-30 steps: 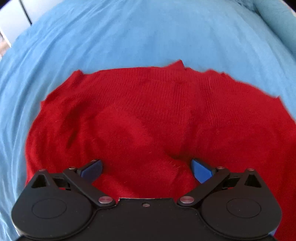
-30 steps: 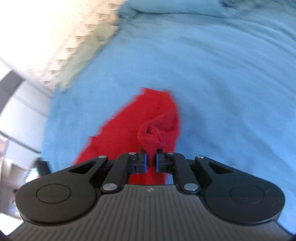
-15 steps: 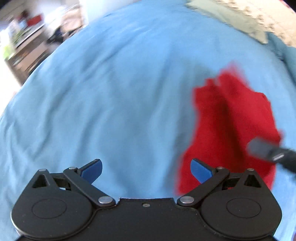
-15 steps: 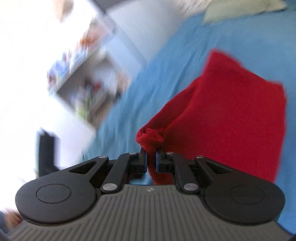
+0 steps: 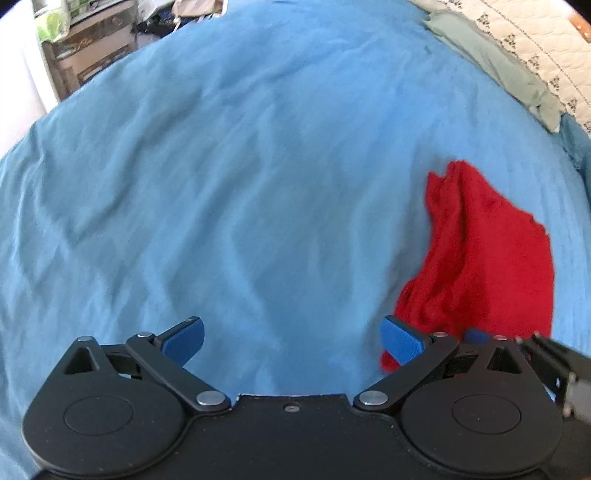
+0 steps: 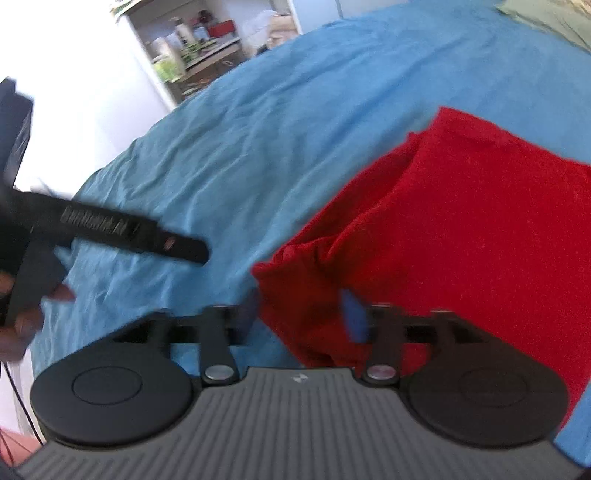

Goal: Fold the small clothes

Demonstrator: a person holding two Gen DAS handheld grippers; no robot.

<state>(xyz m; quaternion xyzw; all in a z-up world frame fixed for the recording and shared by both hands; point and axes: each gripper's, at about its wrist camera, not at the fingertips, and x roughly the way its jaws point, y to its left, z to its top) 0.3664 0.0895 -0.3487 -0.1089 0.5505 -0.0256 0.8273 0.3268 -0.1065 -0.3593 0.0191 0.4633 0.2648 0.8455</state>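
Note:
A red knit garment (image 6: 461,229) lies folded on the blue bed sheet (image 6: 266,122). In the left wrist view it lies at the right (image 5: 480,258). My right gripper (image 6: 303,317) is open, its fingers spread on either side of the garment's near edge, which lies loose between them. My left gripper (image 5: 291,339) is open and empty over bare sheet (image 5: 221,184), left of the garment. The right gripper's tip (image 5: 546,354) shows at the right edge of the left wrist view. The left gripper's body (image 6: 110,229) shows at the left of the right wrist view.
A green cloth (image 5: 495,62) and a patterned cream blanket (image 5: 535,33) lie at the bed's far right. Shelves with bottles and boxes (image 6: 192,48) stand beyond the bed's edge. A cabinet (image 5: 88,55) stands at the far left.
My right gripper has opened and let go of the garment's bunched edge, which now rests on the bed. My left gripper swung away from the garment to the bare sheet and stayed open.

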